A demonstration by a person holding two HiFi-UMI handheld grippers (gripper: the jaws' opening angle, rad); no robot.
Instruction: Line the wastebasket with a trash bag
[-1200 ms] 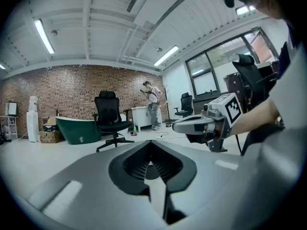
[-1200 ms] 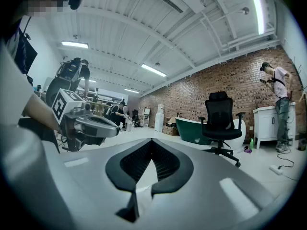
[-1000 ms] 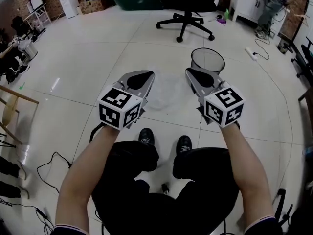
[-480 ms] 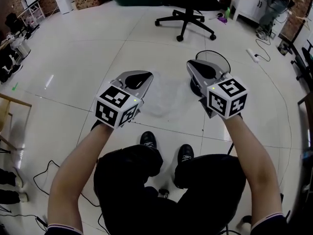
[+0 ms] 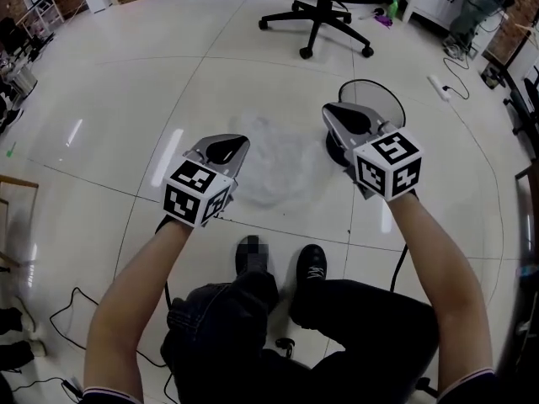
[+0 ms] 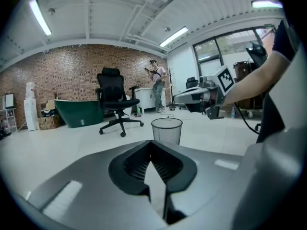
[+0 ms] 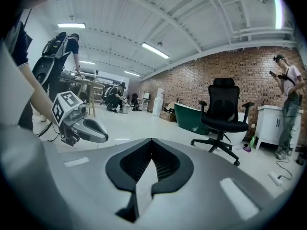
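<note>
Left gripper [image 5: 236, 141], right gripper [image 5: 335, 113]: closed, empty. Open jaws before pinching crumpled translucent trash bag [image 5: 274, 160] beside black mesh wastebasket [image 5: 392, 99].

Both arms are bare and stretched forward from the body. The left forearm [image 5: 139, 289] and the right forearm [image 5: 434, 263] each slant a little inward toward the wrist. The left gripper [image 5: 236, 143] points ahead and slightly down, with its jaws closed tip to tip and empty. The right gripper [image 5: 331, 110] is held further forward in the head view. It also points ahead and slightly down, and its jaws are pressed together and empty. The two grippers are side by side, well apart, and roughly parallel
</note>
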